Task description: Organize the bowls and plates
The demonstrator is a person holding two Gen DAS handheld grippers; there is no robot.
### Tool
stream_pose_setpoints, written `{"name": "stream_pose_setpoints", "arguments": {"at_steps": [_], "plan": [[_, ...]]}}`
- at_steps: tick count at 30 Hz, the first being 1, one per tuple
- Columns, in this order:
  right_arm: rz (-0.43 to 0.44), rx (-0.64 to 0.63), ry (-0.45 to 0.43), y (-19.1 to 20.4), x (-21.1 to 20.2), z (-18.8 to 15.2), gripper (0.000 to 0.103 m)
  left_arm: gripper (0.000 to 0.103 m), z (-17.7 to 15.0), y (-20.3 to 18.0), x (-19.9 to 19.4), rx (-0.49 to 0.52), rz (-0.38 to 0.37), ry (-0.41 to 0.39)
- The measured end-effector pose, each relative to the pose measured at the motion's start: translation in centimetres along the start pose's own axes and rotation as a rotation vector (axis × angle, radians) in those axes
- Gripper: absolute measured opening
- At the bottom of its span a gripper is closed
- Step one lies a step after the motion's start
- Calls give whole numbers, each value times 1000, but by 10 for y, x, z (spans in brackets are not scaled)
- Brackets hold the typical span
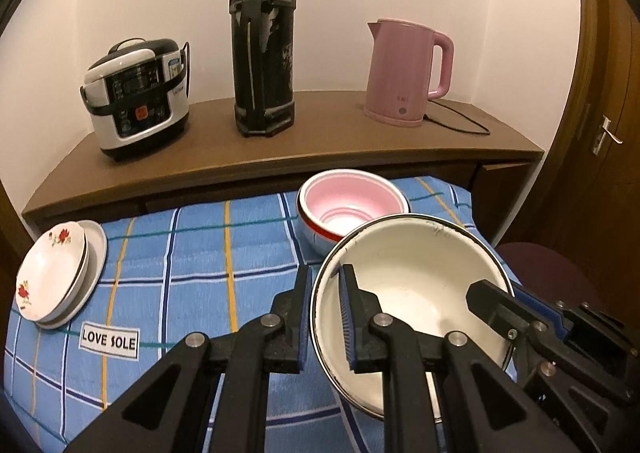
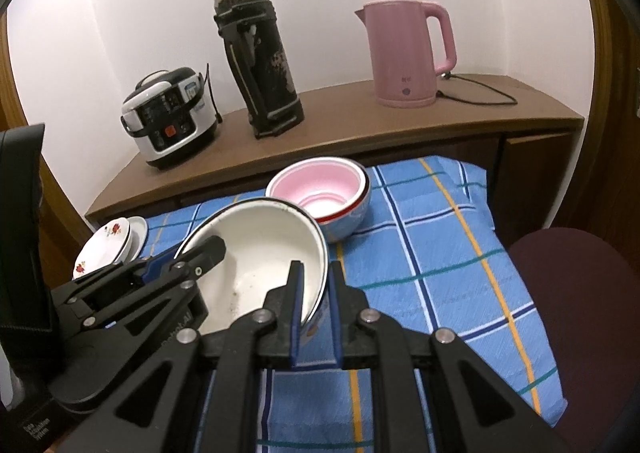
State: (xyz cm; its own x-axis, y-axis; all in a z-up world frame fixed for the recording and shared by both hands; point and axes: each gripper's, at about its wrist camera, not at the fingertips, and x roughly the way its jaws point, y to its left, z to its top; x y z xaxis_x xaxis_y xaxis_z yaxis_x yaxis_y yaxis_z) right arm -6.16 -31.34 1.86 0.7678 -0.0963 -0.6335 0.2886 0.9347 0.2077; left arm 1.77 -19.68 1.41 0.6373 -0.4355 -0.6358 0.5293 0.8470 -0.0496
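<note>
On the far left of the checked cloth point(image 1: 192, 253) sits a stack of plates point(image 1: 52, 273), untouched. Next, the left gripper point(image 1: 325, 317) pinches the near-left rim of the big white bowl point(image 1: 416, 285), one finger inside and one outside, jaws narrowed onto the rim. The right gripper point(image 2: 316, 301) clamps the opposite rim the same way. The bowl tilts, lifted between them, just in front of the nested pink bowls point(image 2: 320, 197). Likely it goes onto that stack: keep both grips level, raise the bowl clear of the pink rim, centre it, then lower evenly before loosening either side.
</note>
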Motion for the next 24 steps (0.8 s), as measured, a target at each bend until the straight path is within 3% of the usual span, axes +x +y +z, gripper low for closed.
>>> {"name": "stream_pose_setpoints", "arguments": {"at_steps": [24], "plan": [[-20,-23,-56,-8,19,53,12,16,48,1,24,-35,-20,-45]]}}
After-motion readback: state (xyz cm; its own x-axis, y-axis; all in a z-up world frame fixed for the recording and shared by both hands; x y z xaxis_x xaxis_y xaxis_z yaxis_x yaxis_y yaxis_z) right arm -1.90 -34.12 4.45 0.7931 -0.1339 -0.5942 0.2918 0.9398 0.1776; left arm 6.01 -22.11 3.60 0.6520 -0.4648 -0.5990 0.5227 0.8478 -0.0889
